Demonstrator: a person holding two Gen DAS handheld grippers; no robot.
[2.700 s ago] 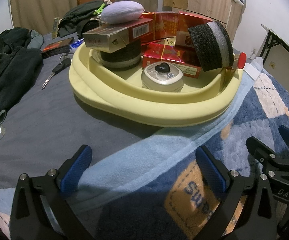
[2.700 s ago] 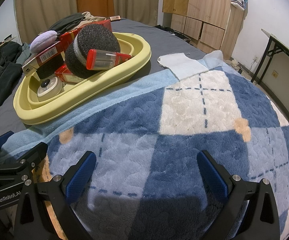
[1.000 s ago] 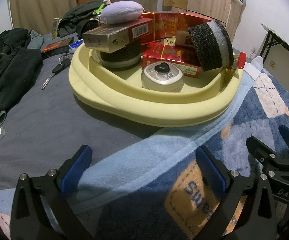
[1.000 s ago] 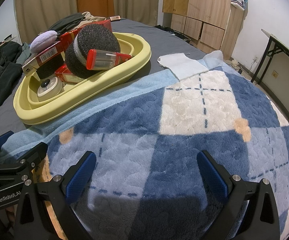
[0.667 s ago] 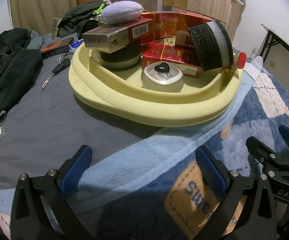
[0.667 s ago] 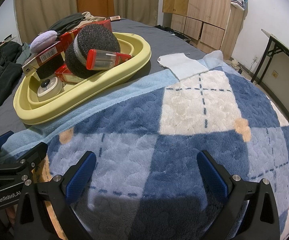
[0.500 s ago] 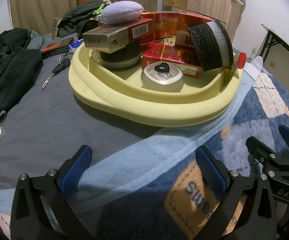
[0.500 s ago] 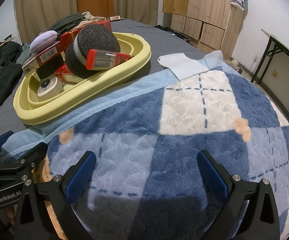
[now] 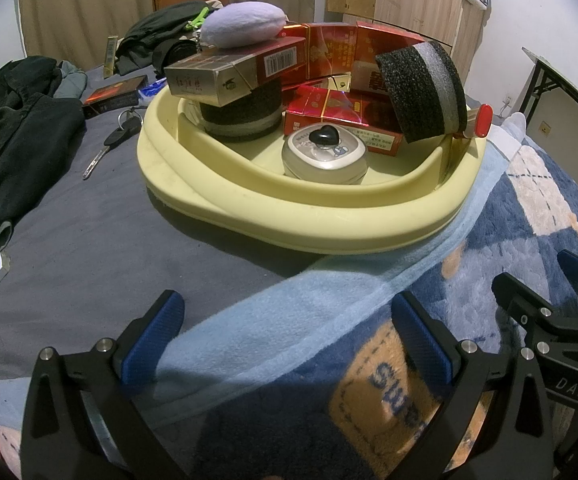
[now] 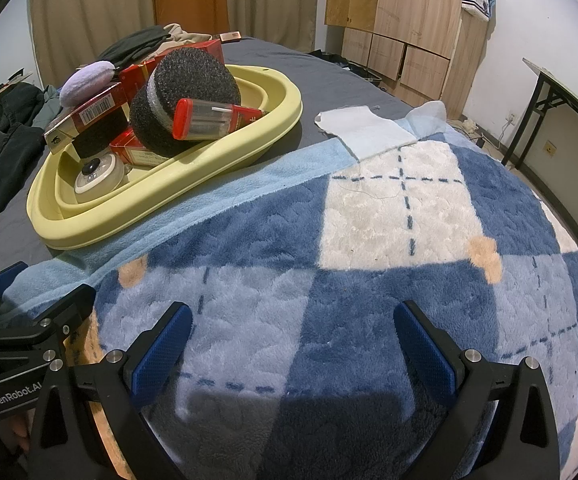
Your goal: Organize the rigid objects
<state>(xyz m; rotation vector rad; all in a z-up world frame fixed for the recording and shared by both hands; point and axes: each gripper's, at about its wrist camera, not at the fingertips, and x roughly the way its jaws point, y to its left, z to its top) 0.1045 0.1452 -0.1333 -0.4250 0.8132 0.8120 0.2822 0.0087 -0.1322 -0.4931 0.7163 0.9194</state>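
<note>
a: both the left gripper (image 9: 289,336) and right gripper (image 10: 293,344) are hanging spread, empty. the yellow basin (image 9: 329,228) is sitting far left.

b: the red tube (image 10: 213,118) is looking light, slick; pinching mid-barrel seems best.

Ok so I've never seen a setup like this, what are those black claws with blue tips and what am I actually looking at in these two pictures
Those claws are two hand-held grippers; a person holds one in each hand, and each carries a wide-angle camera looking forward along its fingers. That explains the curved, rounded pictures.

One picture comes from the left gripper, the other from the right gripper. Both are open and hold nothing.

They hover over a bed with a blue checked blanket. On it sits a yellow basin piled with red cartons, two black foam rolls, a round white tin, a red-capped clear tube and a lilac pouch. Dark clothes and a key lie beside the basin.
</note>
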